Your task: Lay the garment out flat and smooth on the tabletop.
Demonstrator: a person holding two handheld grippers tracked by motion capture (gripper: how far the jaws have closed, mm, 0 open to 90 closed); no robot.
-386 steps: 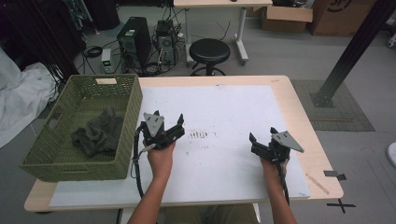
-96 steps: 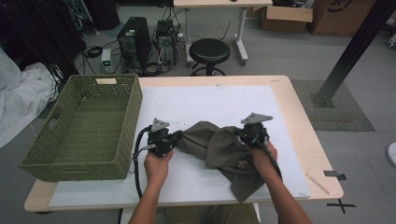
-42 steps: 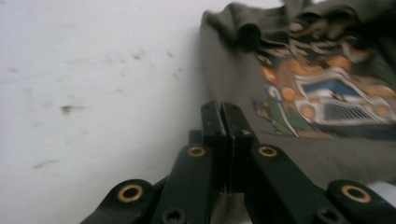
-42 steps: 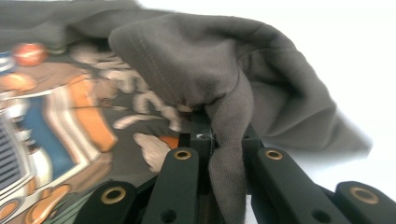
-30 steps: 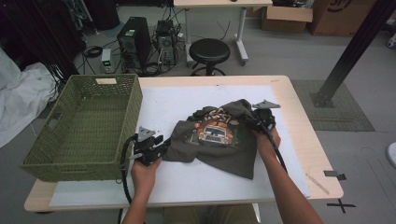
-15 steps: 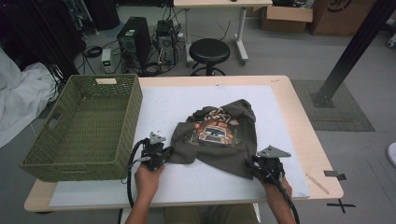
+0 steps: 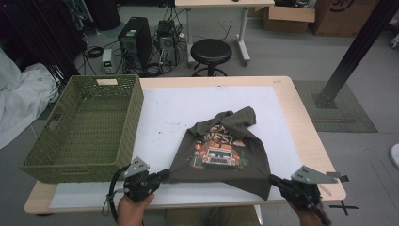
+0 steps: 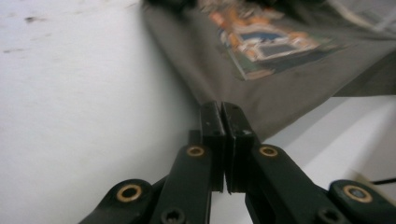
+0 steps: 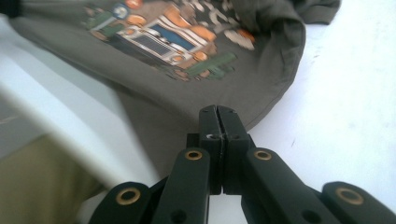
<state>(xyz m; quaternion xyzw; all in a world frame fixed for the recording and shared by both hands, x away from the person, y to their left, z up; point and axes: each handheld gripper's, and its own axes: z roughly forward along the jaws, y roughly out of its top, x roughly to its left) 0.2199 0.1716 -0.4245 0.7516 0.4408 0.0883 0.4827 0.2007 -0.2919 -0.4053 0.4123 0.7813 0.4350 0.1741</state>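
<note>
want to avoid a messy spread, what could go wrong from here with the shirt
Both grippers, left and right, are shut on the hem corners of the t-shirt at the table's near edge. Pulling further could drag the hem off the table. The collar end is bunched and may stay creased.

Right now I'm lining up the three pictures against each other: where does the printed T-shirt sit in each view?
High view: T-shirt lies right of centre on the white mat, near the front edge.
Left gripper view: T-shirt fills the top right, beyond the closed jaws.
Right gripper view: T-shirt spreads across the top, above the closed jaws.
Shared landmark: the orange truck print.
</note>
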